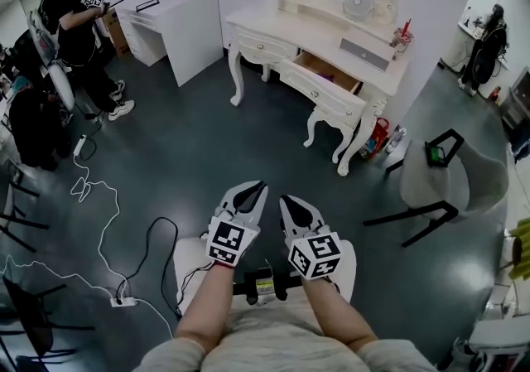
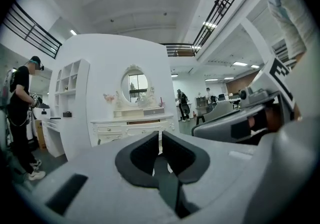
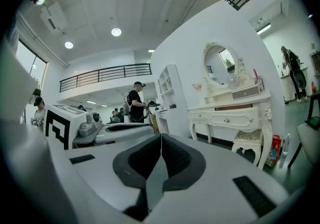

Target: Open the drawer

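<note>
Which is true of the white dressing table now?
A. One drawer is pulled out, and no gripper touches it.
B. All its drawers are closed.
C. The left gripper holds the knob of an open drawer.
A: one drawer of the dressing table shows its inside; left gripper and right gripper are far away.

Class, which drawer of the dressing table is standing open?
The wide middle drawer, pulled out with its brown inside showing; the left drawer and the grey-fronted top drawer are shut.
</note>
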The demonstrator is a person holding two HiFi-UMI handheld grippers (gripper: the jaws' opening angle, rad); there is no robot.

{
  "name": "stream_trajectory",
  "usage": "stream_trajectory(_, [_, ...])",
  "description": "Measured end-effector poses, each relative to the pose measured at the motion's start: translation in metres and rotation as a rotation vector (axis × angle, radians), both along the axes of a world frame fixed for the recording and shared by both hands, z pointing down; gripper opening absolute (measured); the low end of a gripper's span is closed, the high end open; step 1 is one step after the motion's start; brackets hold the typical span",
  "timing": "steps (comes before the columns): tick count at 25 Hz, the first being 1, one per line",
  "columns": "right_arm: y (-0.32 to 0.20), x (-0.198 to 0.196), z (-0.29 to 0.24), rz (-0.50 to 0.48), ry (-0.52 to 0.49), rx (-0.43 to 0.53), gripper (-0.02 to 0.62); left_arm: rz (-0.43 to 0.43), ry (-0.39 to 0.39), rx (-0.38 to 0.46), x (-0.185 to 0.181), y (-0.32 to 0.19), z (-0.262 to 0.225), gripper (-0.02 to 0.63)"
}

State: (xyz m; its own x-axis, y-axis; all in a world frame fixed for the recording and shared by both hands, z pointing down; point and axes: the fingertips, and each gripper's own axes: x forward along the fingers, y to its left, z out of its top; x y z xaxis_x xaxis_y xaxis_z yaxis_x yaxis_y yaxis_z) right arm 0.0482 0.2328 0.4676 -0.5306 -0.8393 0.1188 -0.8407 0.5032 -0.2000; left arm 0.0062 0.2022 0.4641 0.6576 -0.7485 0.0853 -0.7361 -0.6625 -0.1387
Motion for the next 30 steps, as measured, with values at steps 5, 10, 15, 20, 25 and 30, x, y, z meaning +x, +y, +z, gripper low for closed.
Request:
stream_trajectory(5, [-0.028, -0.017, 0.001, -0.034, 0.05, 0.022, 0.01, -0.022, -0.011, -0.022, -0.01, -0.028, 0.009, 0.031])
stream_trajectory(10, [-0.061, -0.02, 0.004, -0.032, 0.054, 0.011, 0.011, -0.048, -0.006, -0.031, -0.02, -0.064, 0.012, 0.031])
stream_trajectory(15, [-0.096, -0.015, 0.004, -0.008, 0.081, 0.024, 0.011, -0.058, 0.01, -0.024, -0.021, -0.102, 0.004, 0.031])
stream_trajectory(20, [-0.128, -0.009, 0.004, 0.004, 0.104, 0.037, 0.01, -0.03, -0.013, -0.014, -0.01, -0.13, 0.003, 0.031])
stream_trajectory(25, [-0.154, -0.011, 0.001, 0.005, 0.114, 0.055, 0.011, -0.011, -0.042, -0.015, -0.008, -0.157, 0.011, 0.031])
stream_trajectory(30, [-0.177, -0.019, 0.0, 0.0, 0.161, 0.085, 0.011, 0.002, -0.046, -0.001, -0.009, -0.176, 0.01, 0.031])
